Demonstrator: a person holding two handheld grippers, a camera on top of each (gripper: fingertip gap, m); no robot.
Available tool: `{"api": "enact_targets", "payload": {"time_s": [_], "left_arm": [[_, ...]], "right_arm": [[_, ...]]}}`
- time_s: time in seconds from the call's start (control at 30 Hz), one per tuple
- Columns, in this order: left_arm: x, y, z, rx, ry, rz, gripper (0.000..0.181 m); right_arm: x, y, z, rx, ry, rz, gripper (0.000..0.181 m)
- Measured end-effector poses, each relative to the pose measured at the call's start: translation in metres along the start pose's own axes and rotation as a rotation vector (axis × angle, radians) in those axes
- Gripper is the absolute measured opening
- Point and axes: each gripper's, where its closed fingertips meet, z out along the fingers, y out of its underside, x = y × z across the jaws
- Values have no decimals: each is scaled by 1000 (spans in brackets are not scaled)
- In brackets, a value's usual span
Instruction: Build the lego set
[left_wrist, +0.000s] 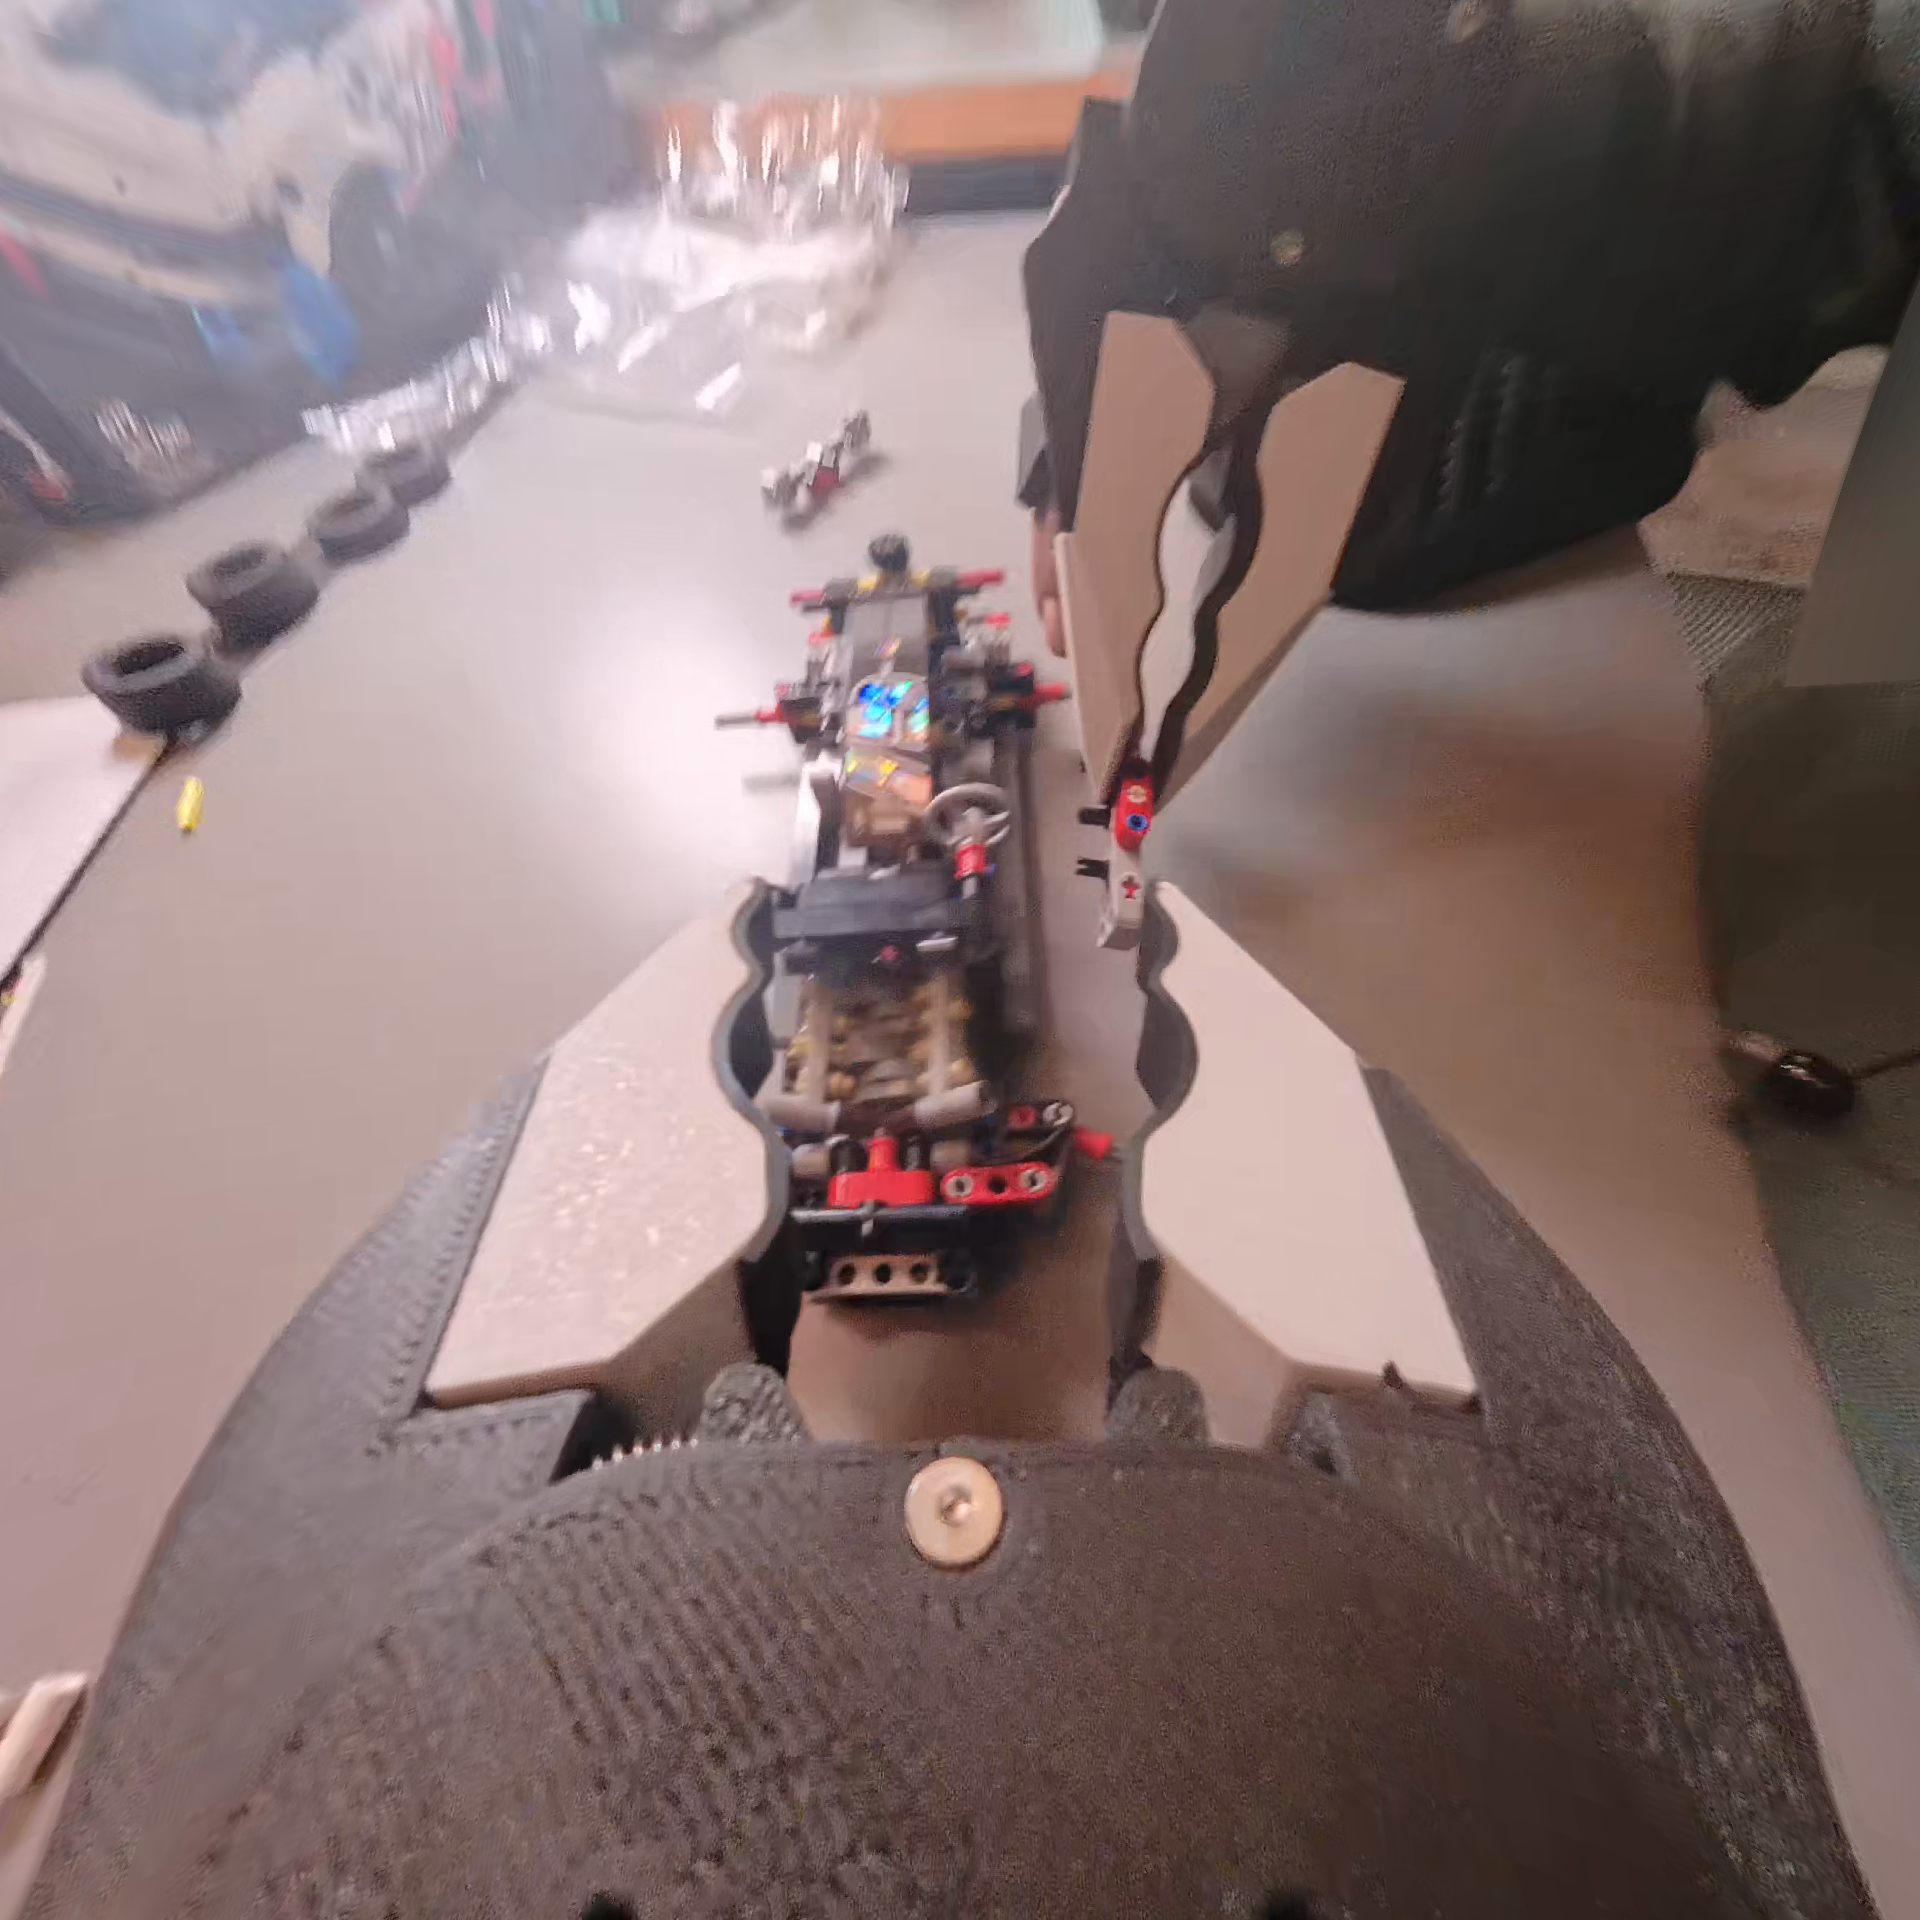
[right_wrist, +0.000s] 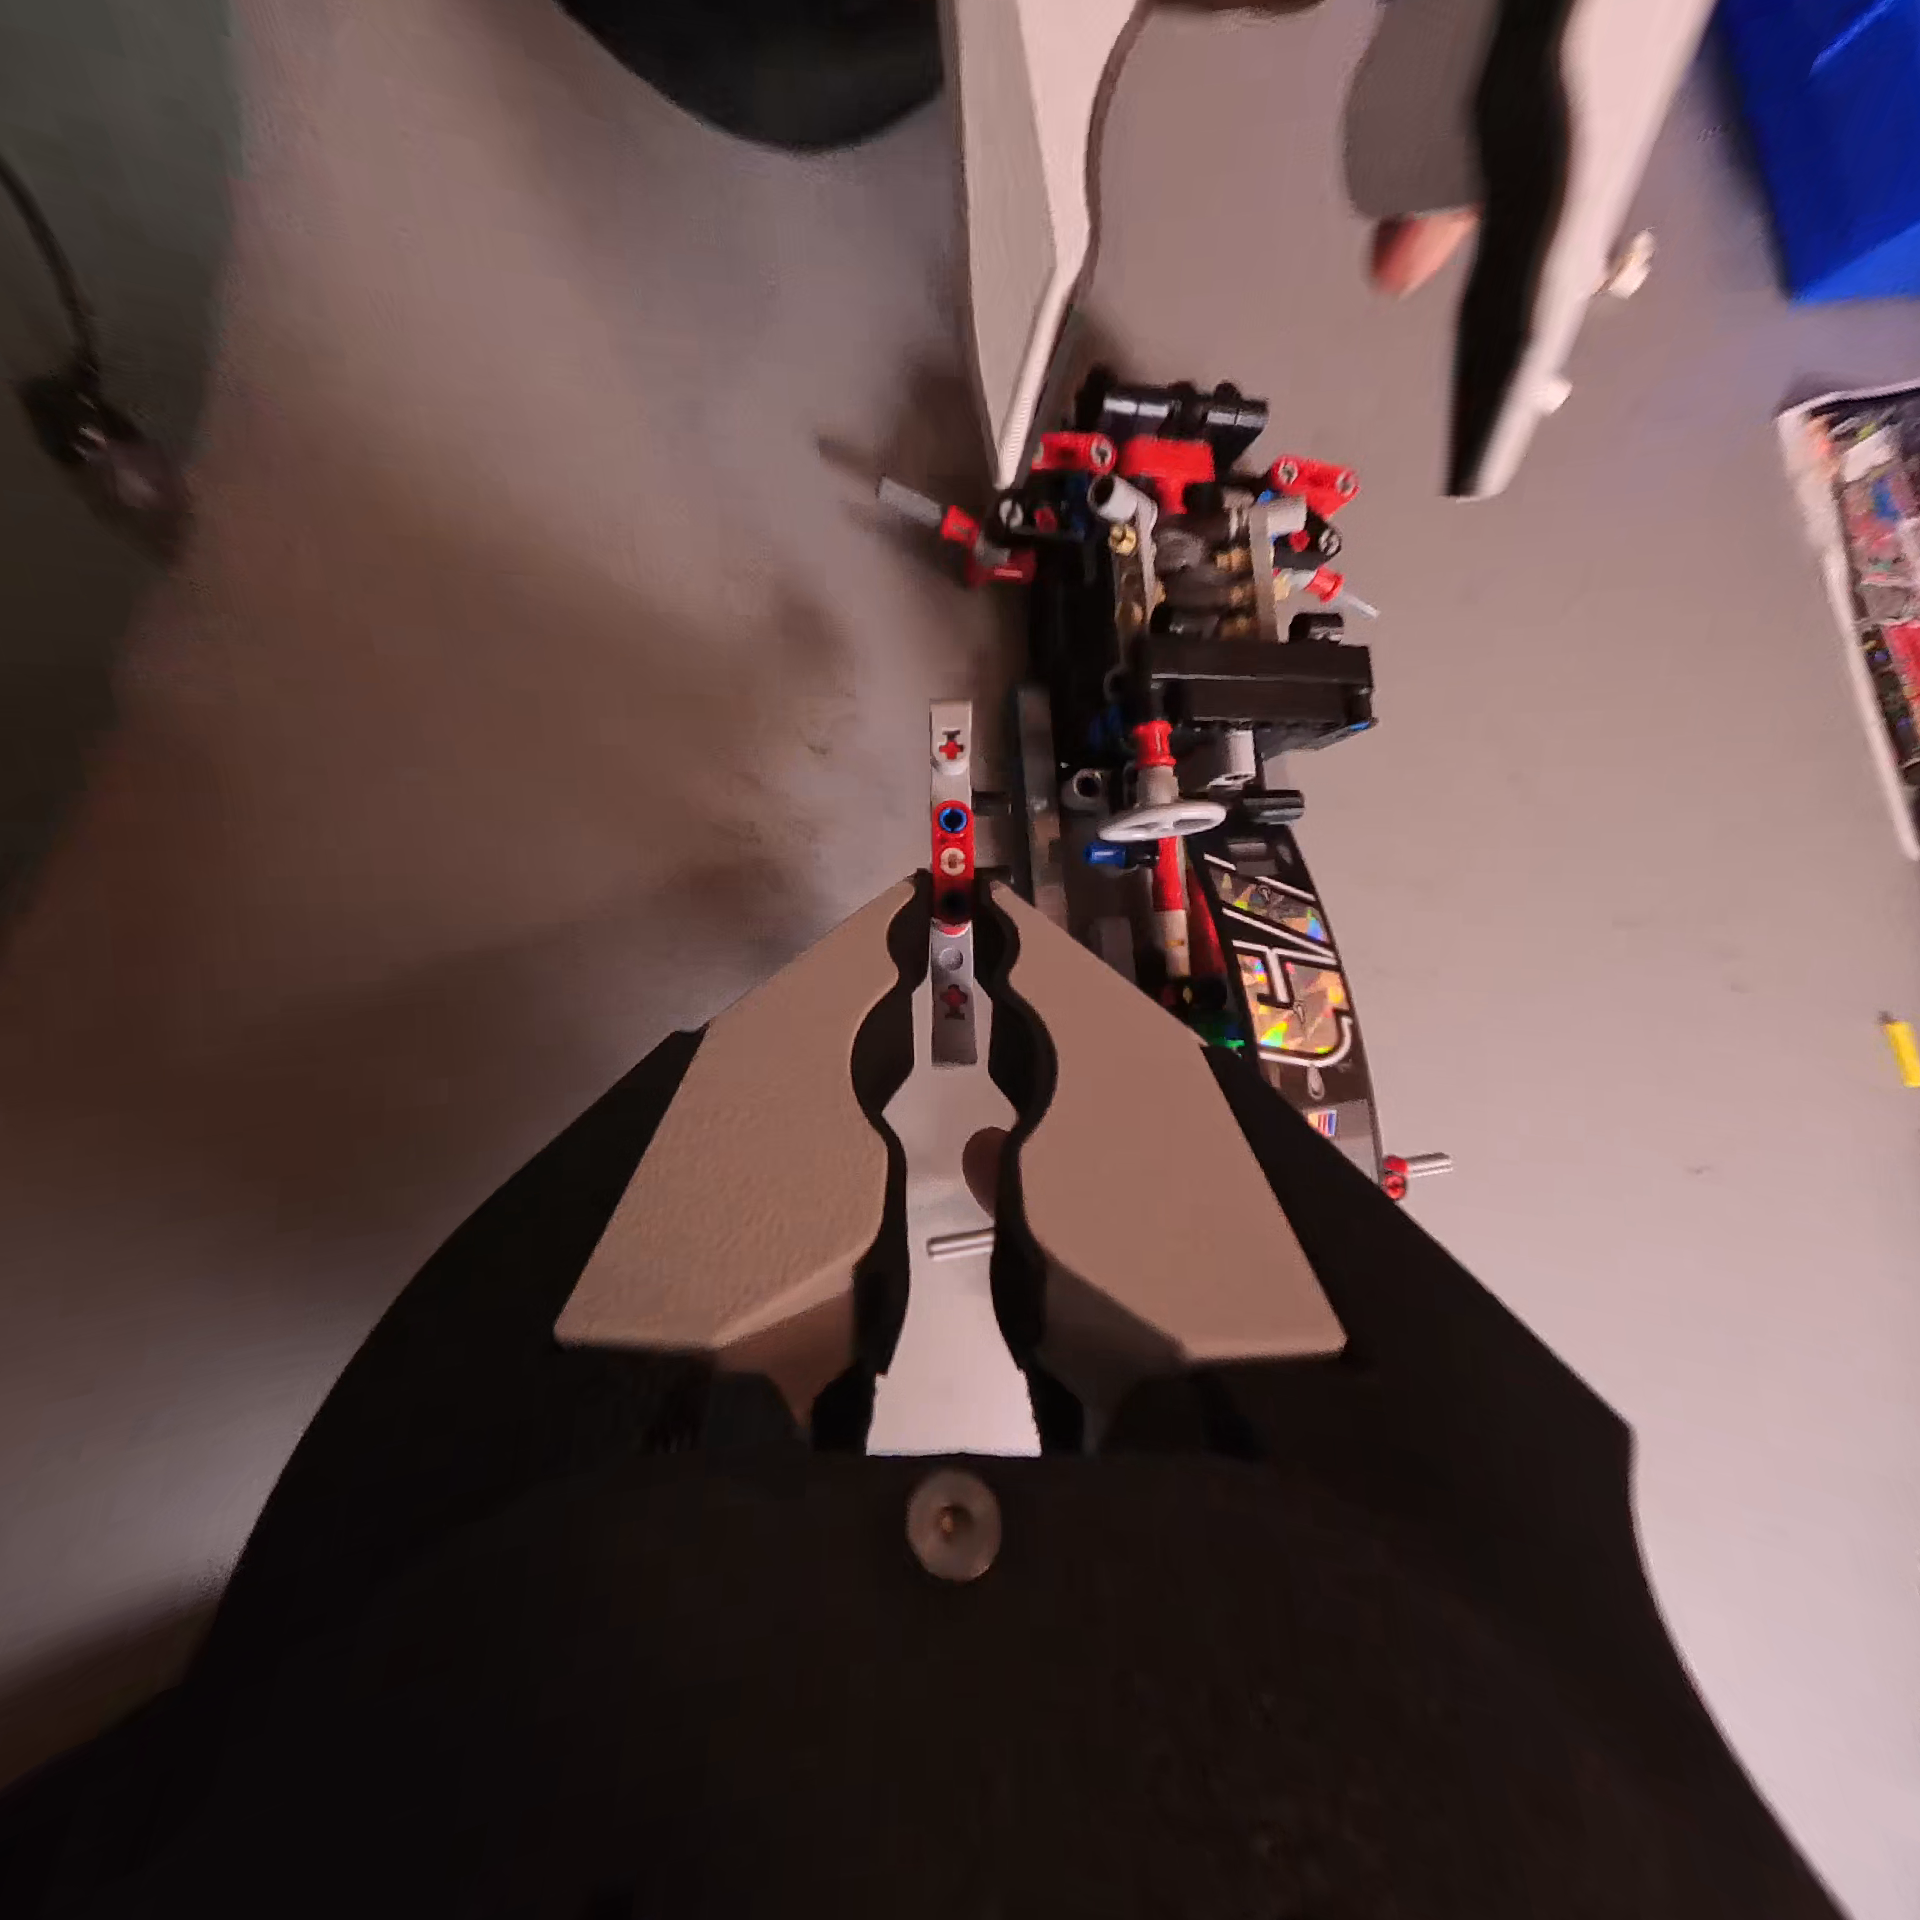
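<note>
Grey-and-red beam subassembly (right_wrist: 953, 883) pinched in the narrowed right claw (right_wrist: 954, 894), long axis parallel to the car chassis (right_wrist: 1195, 665) on the worktop (right_wrist: 520, 623), pins facing it just beside (not yet seated); left claw (left_wrist: 951, 1070) wide, straddling the chassis end

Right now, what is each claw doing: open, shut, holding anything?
Left claw: open, straddling the front of the car frame, not gripping.
Right claw: shut on a grey and red beam piece.
</note>
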Motion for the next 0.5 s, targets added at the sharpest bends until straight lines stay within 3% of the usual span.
{"api": "enact_targets", "payload": {"time_s": [0.1, 0.23, 0.5], "left_arm": [[-7, 16, 15, -189, 51, 0, 82], [-2, 27, 36, -292, 133, 46, 106], [-1, 44, 47, -393, 234, 104, 94]], "right_arm": [[0, 10, 12, -72, -47, 9, 6], [1, 12, 17, -91, -57, 37, 5], [3, 16, 22, -101, -60, 56, 6]]}}
